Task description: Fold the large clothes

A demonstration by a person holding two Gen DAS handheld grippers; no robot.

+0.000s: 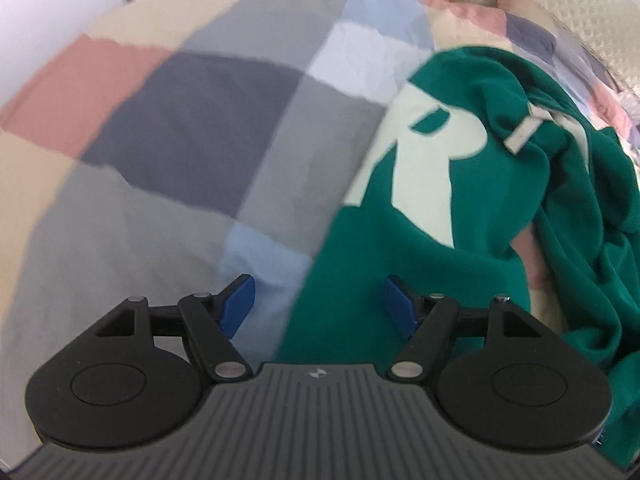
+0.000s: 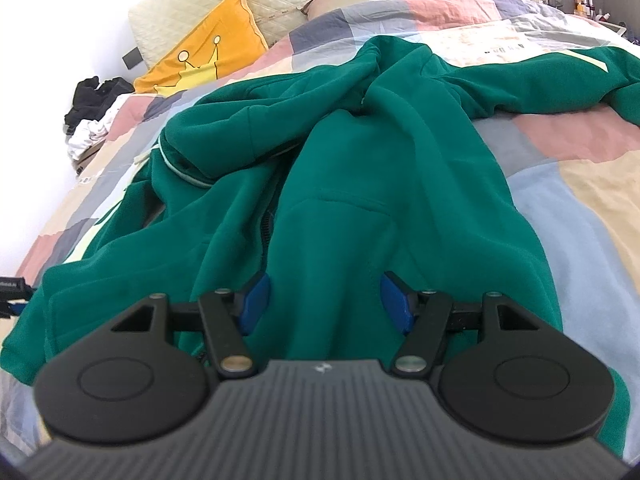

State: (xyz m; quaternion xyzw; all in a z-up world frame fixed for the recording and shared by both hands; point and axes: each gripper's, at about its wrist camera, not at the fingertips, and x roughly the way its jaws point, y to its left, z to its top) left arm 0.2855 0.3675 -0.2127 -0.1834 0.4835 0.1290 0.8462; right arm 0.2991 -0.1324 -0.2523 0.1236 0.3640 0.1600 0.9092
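The green hoodie lies rumpled on our checked bedspread. Our left gripper and right gripper both gape, holding nothing. We should pinch the 2 hem corners squarely, then pull flat.

Checked bedspread carries green hoodie, yellow cushion, dark clothes

Both grippers downward, jaws apart.
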